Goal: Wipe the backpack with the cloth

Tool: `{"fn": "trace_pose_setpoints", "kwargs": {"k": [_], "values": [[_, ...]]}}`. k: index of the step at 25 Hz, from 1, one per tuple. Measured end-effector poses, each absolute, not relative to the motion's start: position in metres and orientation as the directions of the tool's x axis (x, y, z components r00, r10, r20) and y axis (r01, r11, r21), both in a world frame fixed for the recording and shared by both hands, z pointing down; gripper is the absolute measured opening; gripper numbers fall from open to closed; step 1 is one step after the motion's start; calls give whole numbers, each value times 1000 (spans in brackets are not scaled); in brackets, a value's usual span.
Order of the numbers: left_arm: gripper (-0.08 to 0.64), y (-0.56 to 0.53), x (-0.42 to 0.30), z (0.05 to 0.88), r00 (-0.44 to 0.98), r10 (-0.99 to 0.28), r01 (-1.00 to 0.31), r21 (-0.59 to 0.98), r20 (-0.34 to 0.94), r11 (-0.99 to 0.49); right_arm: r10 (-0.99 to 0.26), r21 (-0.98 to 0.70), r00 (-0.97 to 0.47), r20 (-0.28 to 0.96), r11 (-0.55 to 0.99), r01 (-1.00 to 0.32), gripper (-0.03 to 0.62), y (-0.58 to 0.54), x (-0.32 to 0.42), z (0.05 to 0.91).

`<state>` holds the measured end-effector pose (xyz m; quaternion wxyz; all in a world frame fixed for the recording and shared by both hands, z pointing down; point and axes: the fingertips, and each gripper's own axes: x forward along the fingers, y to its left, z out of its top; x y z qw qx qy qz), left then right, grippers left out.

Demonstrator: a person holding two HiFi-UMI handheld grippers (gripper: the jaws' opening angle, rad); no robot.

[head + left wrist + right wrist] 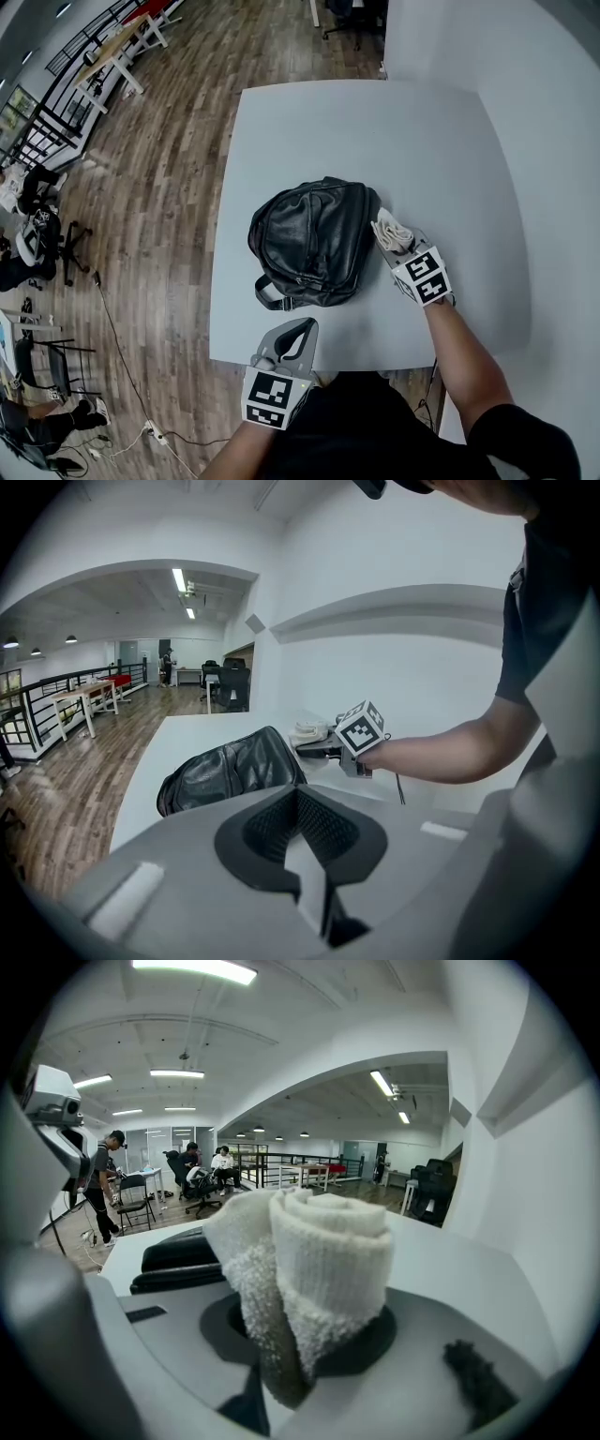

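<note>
Backpack: black and glossy, lying flat near the middle of the grey table, with a strap loop at its near-left corner.
Cloth: white, rolled up, just beside the backpack's right edge.
Right claw: pinching the cloth, close to the backpack's right side.
Left claw: pressed together with nothing between, over the table's near edge, in front of the backpack and apart from it.
</note>
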<state>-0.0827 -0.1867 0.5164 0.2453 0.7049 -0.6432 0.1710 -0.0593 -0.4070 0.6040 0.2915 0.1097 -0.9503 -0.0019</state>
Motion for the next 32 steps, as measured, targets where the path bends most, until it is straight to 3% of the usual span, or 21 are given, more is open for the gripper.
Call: {"fn": "trace_pose_setpoints", "kwargs": {"k": [32], "values": [[6,-145,-86,501,172,-841,-982,154,514,-107,-219,2,-783,582,964,-267,86,-277,-21,598]]}}
